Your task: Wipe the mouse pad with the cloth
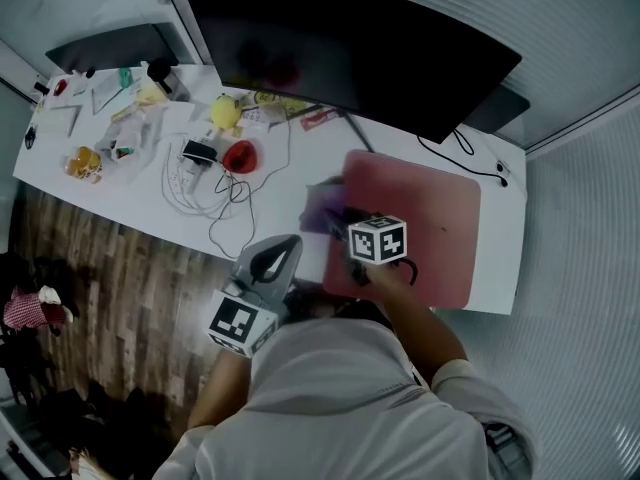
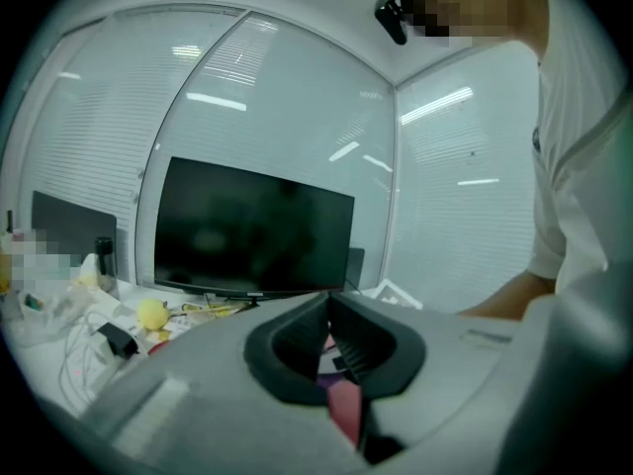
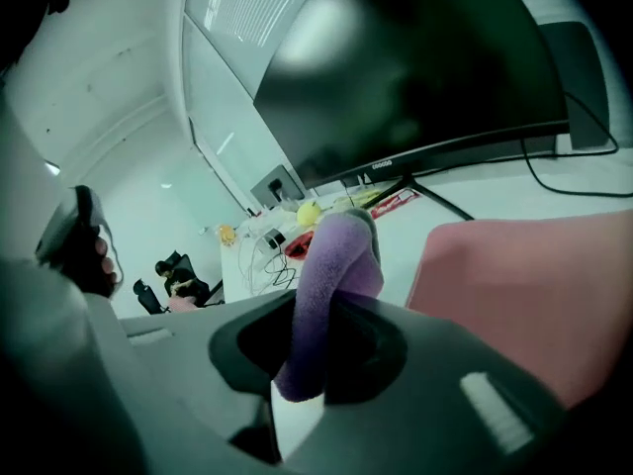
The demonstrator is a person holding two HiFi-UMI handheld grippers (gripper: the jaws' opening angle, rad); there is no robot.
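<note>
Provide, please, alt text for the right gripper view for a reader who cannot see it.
The right gripper is shut on a purple cloth that stands up between its jaws. To its right a pink mouse pad lies on a white desk, with a large dark monitor behind.

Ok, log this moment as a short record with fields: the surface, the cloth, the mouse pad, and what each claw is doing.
surface: white desk, dark monitor at the back
mouse pad: pink, flat on the desk in front of the monitor
cloth: purple, at the mouse pad's left edge
right claw: shut on the cloth
left claw: shut, empty, held by the desk's near edge
</note>
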